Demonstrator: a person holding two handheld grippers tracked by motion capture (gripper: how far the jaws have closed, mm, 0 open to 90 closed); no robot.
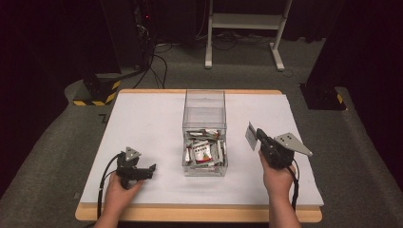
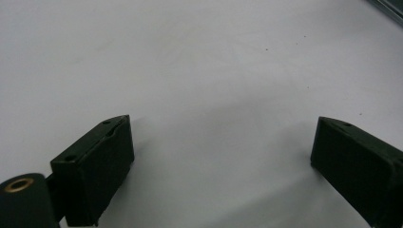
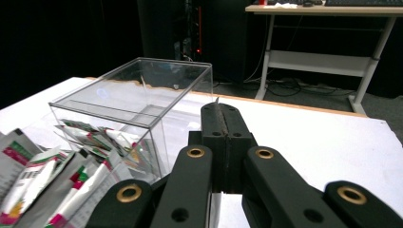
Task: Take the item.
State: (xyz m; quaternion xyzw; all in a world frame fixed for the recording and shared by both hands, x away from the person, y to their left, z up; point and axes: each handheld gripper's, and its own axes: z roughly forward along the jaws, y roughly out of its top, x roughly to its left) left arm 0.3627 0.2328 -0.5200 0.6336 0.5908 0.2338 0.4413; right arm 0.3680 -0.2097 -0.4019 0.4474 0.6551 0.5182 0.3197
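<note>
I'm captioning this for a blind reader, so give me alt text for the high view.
A person's right gripper holds a packet beside a clear box part-filled with packets, on a white table. The left gripper rests open near the table's front left.

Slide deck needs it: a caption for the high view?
Right gripper holds a packet beside the clear box of sachets; left gripper rests open on the table.
</note>
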